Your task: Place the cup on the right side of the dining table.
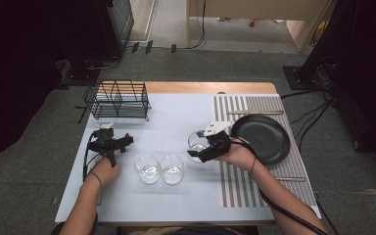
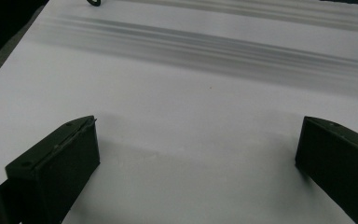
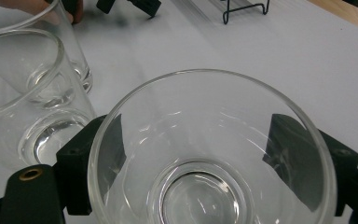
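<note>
My right gripper (image 1: 201, 147) is shut on a clear drinking glass (image 1: 197, 141), held just left of the black plate (image 1: 262, 138). In the right gripper view its black jaws flank the glass (image 3: 205, 140), whose open mouth faces the camera. Two more clear glasses (image 1: 148, 168) (image 1: 172, 169) stand side by side on the white table near the front middle. They appear at the left of the right gripper view (image 3: 28, 88). My left gripper (image 1: 111, 140) sits low over the table at the left. In the left gripper view, the left gripper (image 2: 196, 140) is open with bare table between its jaws.
A black wire rack (image 1: 117, 99) stands at the back left of the table. The plate rests on a striped placemat (image 1: 235, 186) at the right, with cutlery (image 1: 254, 112) at its far edge. Cables trail from both grippers. Grey carpet surrounds the table.
</note>
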